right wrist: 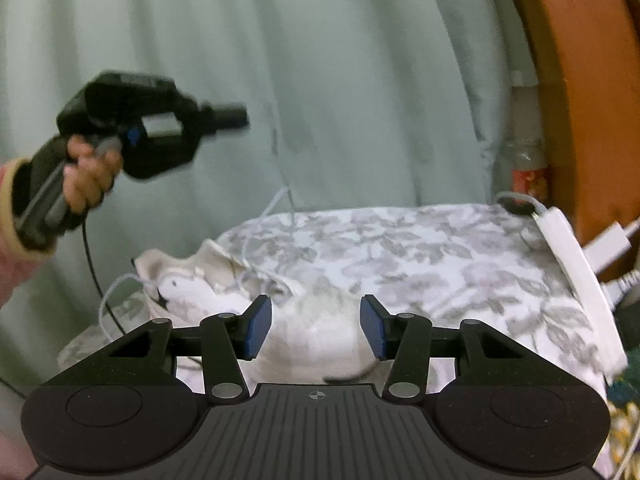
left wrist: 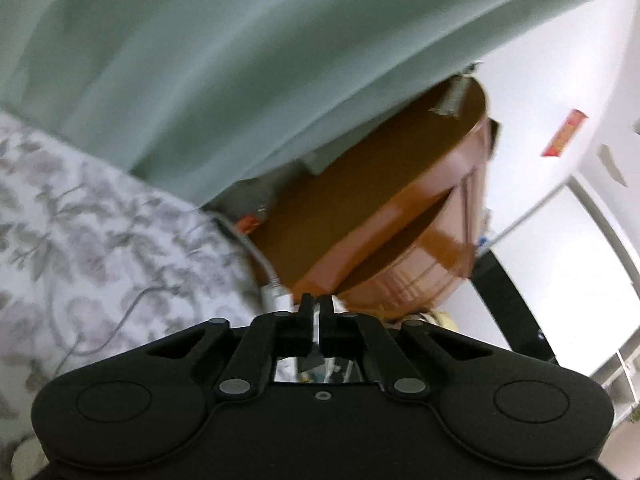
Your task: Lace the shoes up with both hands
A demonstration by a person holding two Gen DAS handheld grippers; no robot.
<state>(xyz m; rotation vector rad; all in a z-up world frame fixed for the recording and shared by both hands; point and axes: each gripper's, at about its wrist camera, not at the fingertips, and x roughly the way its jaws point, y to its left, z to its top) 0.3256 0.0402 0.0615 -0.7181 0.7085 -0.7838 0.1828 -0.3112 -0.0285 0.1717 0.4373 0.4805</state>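
there, left gripper [right wrist: 236, 116] pinched closed aloft — right gripper [right wrist: 316, 328] parted over shoe [right wrist: 320, 332].

Each camera sits close behind its own tongs, facing forward along them. Left view tilts toward the curtain [left wrist: 224, 60] and cabinet [left wrist: 384, 216]; the right shares both, plus the floral bed [right wrist: 440, 256].

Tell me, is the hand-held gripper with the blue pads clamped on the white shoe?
No, the right hand-held gripper stands open, its blue pads apart with the white shoe lying beyond the gap.

Shoe [right wrist: 312, 332] toe behind gripper body
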